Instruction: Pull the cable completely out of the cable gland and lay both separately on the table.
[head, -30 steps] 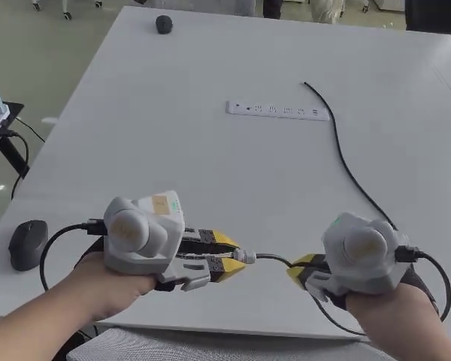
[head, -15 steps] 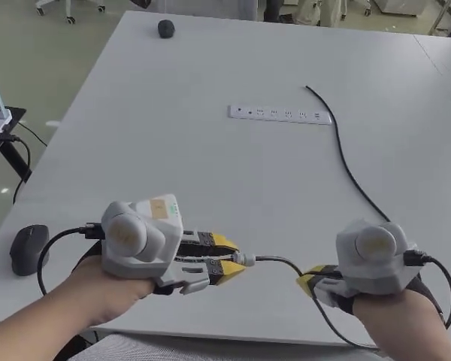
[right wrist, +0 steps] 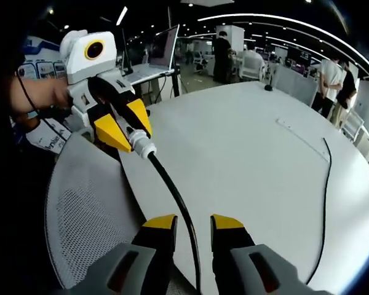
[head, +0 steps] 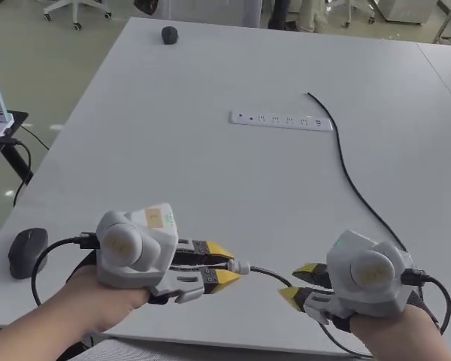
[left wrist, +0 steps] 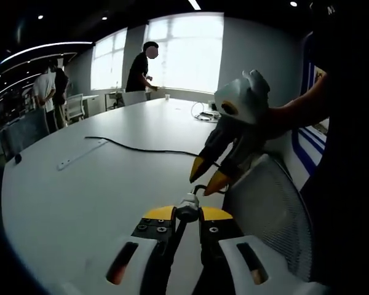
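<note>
My left gripper (head: 219, 268) is shut on the small white cable gland (head: 241, 267), just above the white table's near edge (head: 233, 331). A thin black cable (head: 269, 274) runs from the gland to my right gripper (head: 298, 282), whose yellow jaws stand apart. In the right gripper view the cable (right wrist: 172, 190) passes through the gap of the right gripper (right wrist: 194, 224), and the left gripper (right wrist: 124, 126) holds the gland (right wrist: 141, 146) ahead. In the left gripper view the gland (left wrist: 187, 204) sits pinched in my left gripper (left wrist: 186, 214), with the right gripper (left wrist: 209, 173) beyond it.
A white power strip (head: 280, 120) lies mid-table with its black cord (head: 353, 180) trailing to the right edge. A dark mouse (head: 27, 250) sits at the near left and a small dark object (head: 169, 34) at the far end. A mesh chair seat (right wrist: 86, 227) is below the grippers.
My right gripper pulled to the right, then came a little back toward the gland, and its jaws have opened off the cable. The left gripper still holds the gland.
</note>
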Motion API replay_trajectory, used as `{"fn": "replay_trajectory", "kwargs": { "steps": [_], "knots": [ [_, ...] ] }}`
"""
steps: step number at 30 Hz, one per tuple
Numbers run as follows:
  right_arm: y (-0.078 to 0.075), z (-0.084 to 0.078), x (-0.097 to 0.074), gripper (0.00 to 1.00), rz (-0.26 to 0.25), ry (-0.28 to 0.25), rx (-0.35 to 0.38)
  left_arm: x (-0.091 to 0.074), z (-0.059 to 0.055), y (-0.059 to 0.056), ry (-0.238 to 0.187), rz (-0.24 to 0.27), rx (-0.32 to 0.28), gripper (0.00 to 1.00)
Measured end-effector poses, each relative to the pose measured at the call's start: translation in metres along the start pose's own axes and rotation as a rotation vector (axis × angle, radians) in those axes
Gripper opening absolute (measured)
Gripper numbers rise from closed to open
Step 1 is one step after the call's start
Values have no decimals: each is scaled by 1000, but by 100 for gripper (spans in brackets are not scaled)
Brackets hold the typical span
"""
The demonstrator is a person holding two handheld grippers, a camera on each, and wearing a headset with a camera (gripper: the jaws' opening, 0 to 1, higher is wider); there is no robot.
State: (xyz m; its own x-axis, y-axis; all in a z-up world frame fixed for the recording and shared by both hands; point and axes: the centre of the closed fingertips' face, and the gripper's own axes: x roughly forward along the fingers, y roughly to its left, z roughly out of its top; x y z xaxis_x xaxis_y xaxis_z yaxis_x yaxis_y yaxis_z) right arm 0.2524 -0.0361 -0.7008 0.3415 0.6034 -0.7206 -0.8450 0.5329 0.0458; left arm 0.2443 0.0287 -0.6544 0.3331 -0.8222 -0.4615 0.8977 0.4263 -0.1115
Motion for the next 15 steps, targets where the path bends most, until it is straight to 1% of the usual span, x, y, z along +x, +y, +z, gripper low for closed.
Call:
{"fn": "replay_trajectory", "kwargs": {
  "steps": [2,3,4,5,6,8,9,11,12,13,15],
  "knots": [
    [7,11,-3,18,21,-15,-45,0,-1,0,2,2,-4,15],
    [12,19,-5,18,41,-26,-59,0,-1,0,2,2,-9,15],
    [16,25,-6,17,49,-38,-76,0,-1,0,3,4,-8,15],
    [18,32,-6,17,48,-54,-111,0,-1,0,5,5,-7,15],
    [21,37,-7,17,41,-48,-153,0,-1,0,6,5,-8,15],
    [24,42,-6,16,34,-39,-215,0,0,0,5,7,-6,15],
    [25,44,-4,16,25,-29,-262,0,0,0,5,8,-6,15],
    [29,43,0,14,21,-1,-333,0,0,1,8,9,-4,15],
    [32,44,2,13,26,1,-334,0,1,1,9,9,-3,15],
    [33,46,2,12,31,-4,-321,0,1,1,9,10,-4,15],
    [36,49,4,11,38,-17,-324,1,2,1,8,10,-5,15]
  ]
}}
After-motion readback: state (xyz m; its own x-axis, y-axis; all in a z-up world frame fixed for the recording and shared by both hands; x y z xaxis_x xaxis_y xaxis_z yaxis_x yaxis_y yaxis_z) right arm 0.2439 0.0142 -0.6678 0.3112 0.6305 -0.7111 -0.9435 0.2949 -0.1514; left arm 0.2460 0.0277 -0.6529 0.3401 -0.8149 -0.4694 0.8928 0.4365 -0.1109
